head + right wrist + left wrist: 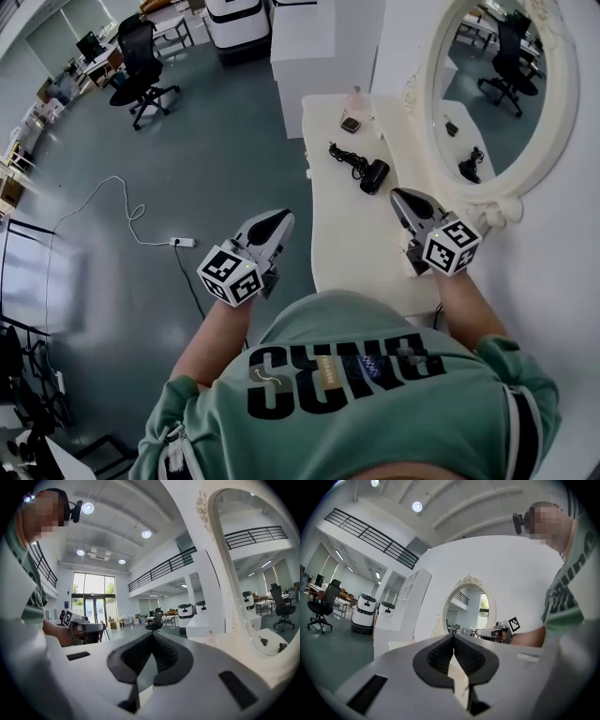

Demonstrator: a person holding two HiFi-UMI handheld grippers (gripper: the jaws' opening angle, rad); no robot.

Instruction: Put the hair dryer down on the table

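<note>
green sweatshirt, black lettering; grey-white, square-marked left gripper and right gripper

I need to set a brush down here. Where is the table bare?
The table is bare in its near half, from the hair dryer to the near edge. The far end is crowded: the cord, a small dark thing and a bottle.

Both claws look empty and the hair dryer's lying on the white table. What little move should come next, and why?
Probably just draw both grippers back to rest. The hair dryer already lies flat on the table, cord beside it, and the left gripper and right gripper are both shut on nothing, well short of it.
</note>
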